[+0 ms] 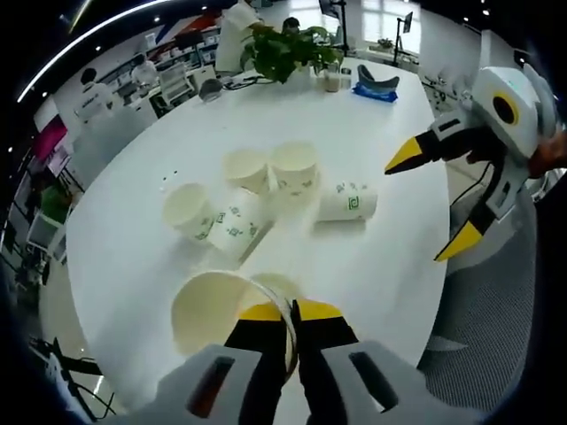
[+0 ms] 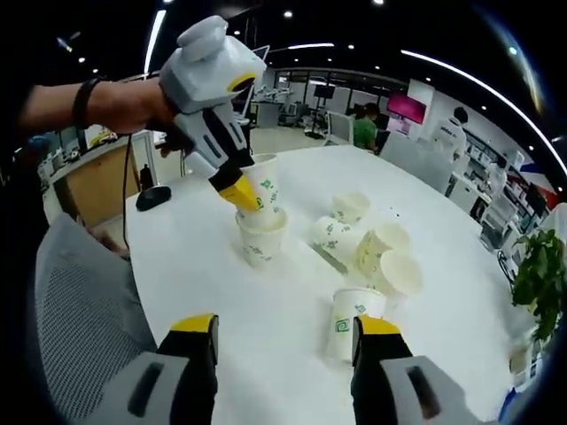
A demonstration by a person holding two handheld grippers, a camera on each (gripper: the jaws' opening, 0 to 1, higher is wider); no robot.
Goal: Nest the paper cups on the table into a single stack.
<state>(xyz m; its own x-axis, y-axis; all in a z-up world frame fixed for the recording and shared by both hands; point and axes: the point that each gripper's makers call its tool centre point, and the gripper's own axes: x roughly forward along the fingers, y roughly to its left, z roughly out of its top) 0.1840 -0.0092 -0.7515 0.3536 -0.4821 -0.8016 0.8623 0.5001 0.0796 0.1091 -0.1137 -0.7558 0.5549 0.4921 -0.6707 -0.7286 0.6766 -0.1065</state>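
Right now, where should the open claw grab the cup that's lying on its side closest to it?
Grab the lying cup across its round wall, about halfway along. It lies on the table with its flat base toward the right claw, apart from the other cups, so both sides look free. Come straight down over it, one jaw on each side. Squeeze softly, since paper probably crushes.

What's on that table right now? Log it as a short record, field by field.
left gripper: shut on the rim of held cup
held cup: partly inside base cup
right gripper: open, holding nothing
loose cups: five; four clustered, near cup apart, just ahead of the right gripper
table: white, round
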